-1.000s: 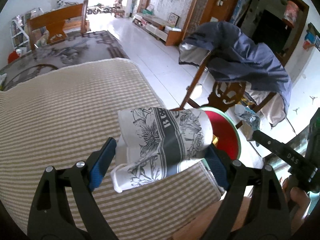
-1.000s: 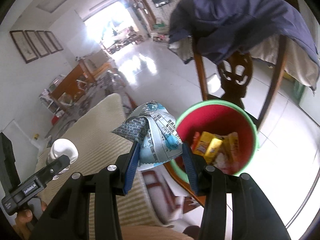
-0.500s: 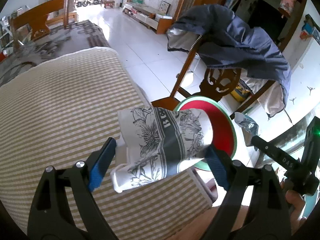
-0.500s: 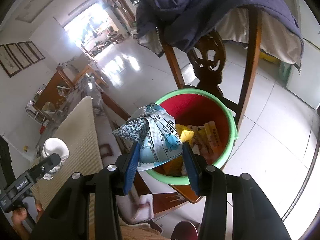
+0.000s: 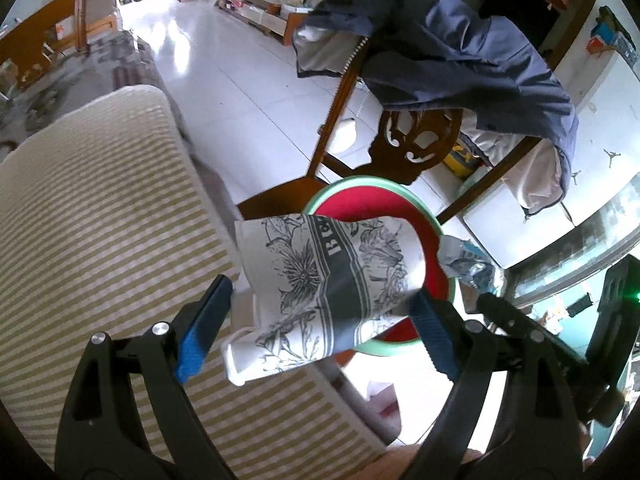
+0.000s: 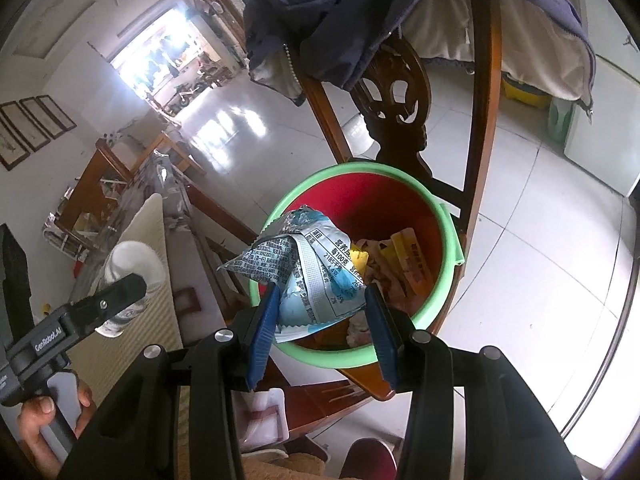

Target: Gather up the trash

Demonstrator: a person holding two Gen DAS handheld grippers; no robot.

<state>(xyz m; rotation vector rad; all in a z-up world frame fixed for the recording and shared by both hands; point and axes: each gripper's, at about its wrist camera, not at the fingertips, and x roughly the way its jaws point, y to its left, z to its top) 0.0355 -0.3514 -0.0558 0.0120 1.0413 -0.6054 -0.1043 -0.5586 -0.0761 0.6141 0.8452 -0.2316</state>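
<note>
Right claw (image 6: 320, 316): clamped on the snack wrapper (image 6: 304, 268), now moved right over the red bucket (image 6: 448, 236).
Left claw (image 5: 320, 320): clamped on the paper cup (image 5: 320, 292), bucket just ahead.
Meaning: ready to drop.

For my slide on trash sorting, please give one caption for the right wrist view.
Right gripper holds a crumpled snack wrapper above a green-rimmed red bin that contains other wrappers.
</note>
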